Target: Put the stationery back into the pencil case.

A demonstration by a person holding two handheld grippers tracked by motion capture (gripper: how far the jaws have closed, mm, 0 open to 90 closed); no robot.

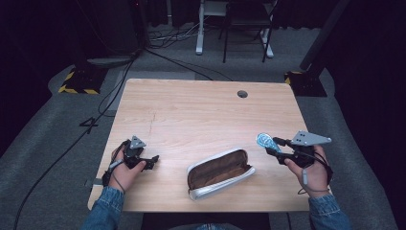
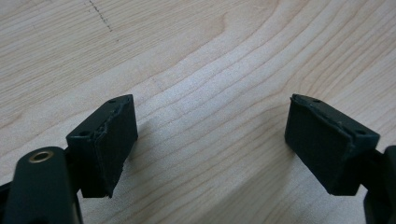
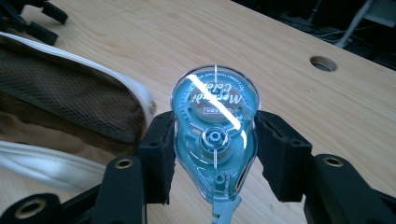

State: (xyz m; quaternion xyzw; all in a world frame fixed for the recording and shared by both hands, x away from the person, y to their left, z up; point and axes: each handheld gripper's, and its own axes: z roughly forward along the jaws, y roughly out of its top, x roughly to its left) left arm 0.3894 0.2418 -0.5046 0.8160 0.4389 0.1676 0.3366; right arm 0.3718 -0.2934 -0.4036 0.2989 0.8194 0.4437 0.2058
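Note:
A clear blue correction tape dispenser (image 3: 215, 135) sits between the pads of my right gripper (image 3: 214, 151), which is shut on it and holds it above the table at the right (image 1: 269, 145). From above, the dispenser (image 1: 264, 141) points toward the table's middle. An open pencil pouch (image 1: 220, 172), white outside and brown inside, lies near the front edge between the two hands; its mesh-lined mouth (image 3: 70, 102) is just left of the dispenser. My left gripper (image 1: 152, 161) rests on the table at the left, open with nothing between its jaws (image 2: 210, 140).
The wooden table (image 1: 191, 115) has a round cable hole (image 1: 242, 94) at the back right. The left gripper (image 3: 37, 18) appears beyond the pouch in the right gripper view. Cables, a chair and stand bases sit on the floor behind the table.

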